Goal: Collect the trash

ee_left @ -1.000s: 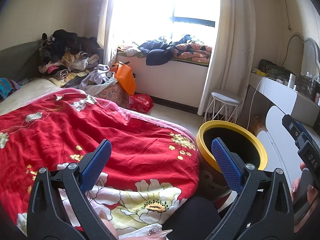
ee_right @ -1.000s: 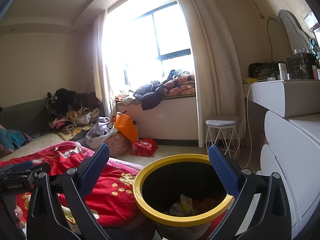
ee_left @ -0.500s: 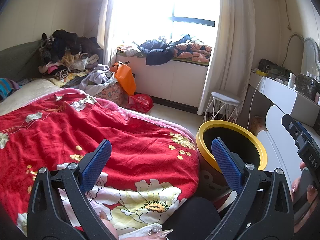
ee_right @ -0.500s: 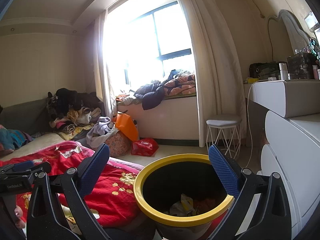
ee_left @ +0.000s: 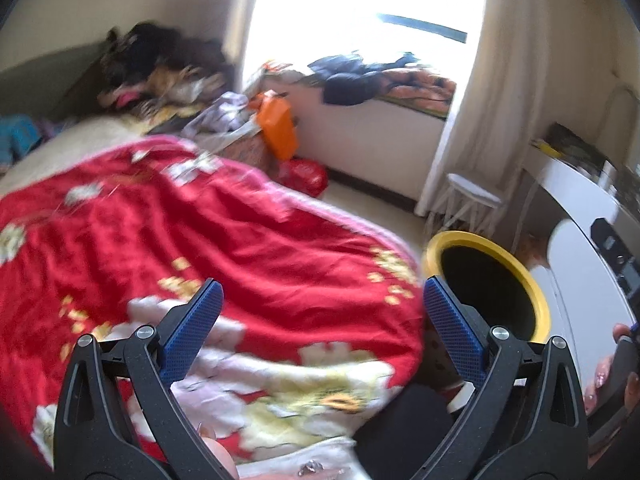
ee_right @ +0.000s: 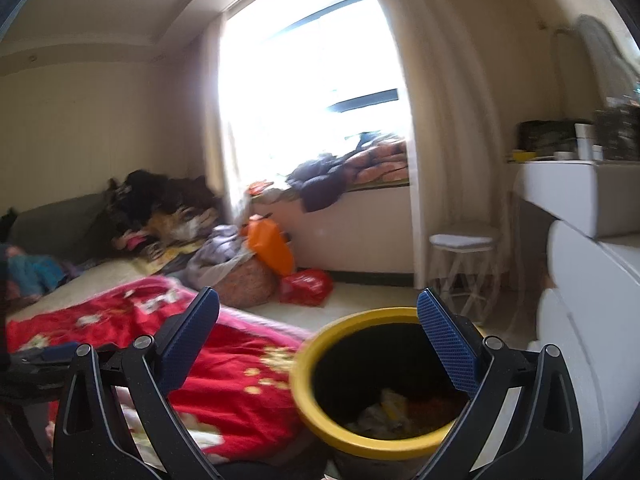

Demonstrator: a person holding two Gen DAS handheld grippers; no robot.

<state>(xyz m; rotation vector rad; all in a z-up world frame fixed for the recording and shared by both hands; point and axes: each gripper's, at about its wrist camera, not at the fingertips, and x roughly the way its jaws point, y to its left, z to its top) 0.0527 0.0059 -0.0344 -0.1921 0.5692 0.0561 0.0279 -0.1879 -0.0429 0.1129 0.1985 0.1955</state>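
We hold both grippers wide and empty; the yellow-rimmed bin [ee_right: 384, 380] sits just under our right gripper [ee_right: 318, 322] (the left gripper [ee_left: 320, 312] hovers over the bed [ee_left: 200, 240]).

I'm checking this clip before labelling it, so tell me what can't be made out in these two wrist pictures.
- Contents of the yellow-rimmed black trash bin: right wrist view shows pale and reddish scraps, blurred; in the left wrist view the inside is in shadow.
- Heap of clothes behind the bed: motion blur, single items unclear.
- Bottles on the white dresser: too small and blurred.
- Right gripper in the left wrist view: cut off by the edge.
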